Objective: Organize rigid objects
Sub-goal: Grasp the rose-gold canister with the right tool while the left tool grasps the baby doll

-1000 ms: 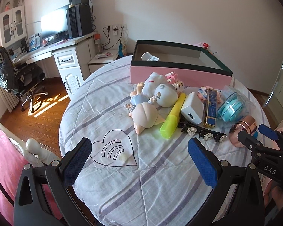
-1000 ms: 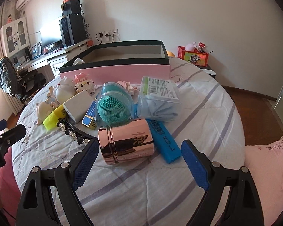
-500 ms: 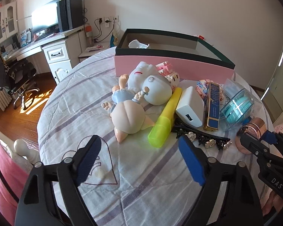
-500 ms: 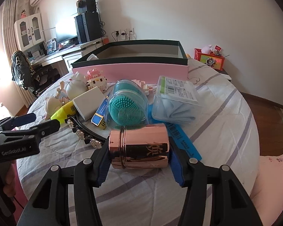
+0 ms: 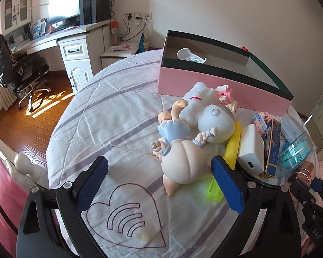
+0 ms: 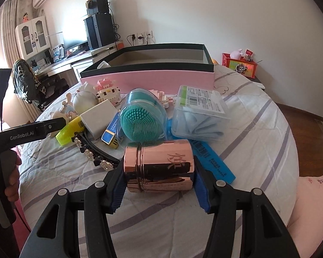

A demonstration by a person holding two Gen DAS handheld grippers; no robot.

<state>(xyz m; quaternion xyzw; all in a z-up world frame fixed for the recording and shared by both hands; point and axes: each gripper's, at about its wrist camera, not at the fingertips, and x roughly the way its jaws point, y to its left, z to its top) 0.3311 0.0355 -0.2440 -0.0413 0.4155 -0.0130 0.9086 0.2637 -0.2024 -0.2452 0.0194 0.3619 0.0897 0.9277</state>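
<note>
A rose-gold metal canister (image 6: 159,167) lies on its side at the near edge of the pile on the striped bedcover, and my right gripper (image 6: 159,186) is shut on its two ends. In the left wrist view the canister (image 5: 301,172) shows at the far right in those jaws. My left gripper (image 5: 161,185) hovers over the cover with its jaws opening. A peach-headed doll (image 5: 183,163) lies between its fingertips, close to the right pad (image 5: 226,185), and neither pad presses it. Behind the pile stands the open pink box (image 5: 215,86) with a dark green rim (image 6: 161,67).
The pile holds a white round figure (image 5: 215,120), a yellow highlighter (image 5: 232,144), a white charger (image 5: 250,148), a black jewelled hair clip (image 6: 92,150), a teal brush in a clear case (image 6: 140,118), a packed blue cloth (image 6: 200,116) and block toys. A desk and an office chair stand beyond the bed on the left.
My right gripper has closed from open onto the canister and stays there. My left gripper has moved forward to the dolls, narrowing and then widening again.
</note>
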